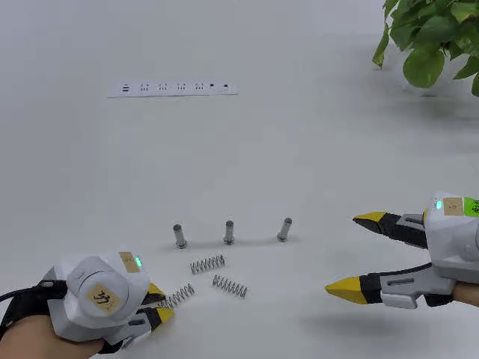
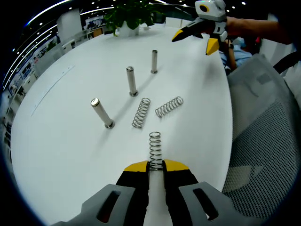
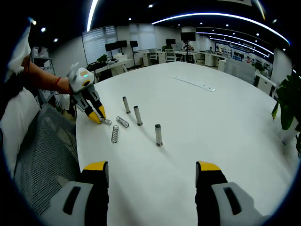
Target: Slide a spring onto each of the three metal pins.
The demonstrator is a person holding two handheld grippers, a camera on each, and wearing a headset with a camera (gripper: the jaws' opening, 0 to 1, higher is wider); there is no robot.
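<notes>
Three upright metal pins [image 1: 179, 236] [image 1: 229, 232] [image 1: 284, 229] stand in a row on the white table [image 1: 299, 134]. In front of them lie two loose springs [image 1: 207, 263] [image 1: 230, 286]. A third spring [image 1: 178, 295] lies on the table with its near end pinched in my left gripper [image 1: 159, 303]. In the left gripper view the yellow tips of the left gripper [image 2: 155, 165] are shut on that spring [image 2: 154, 146], which points toward the pins [image 2: 102, 113]. My right gripper [image 1: 358, 253] hovers open to the right of the pins, with nothing between its fingers [image 3: 96, 165].
A flat white strip [image 1: 172, 88] lies at the far side of the table. A green plant [image 1: 434, 37] stands at the back right. A mesh chair [image 2: 263, 155] sits beside the table edge near my left hand.
</notes>
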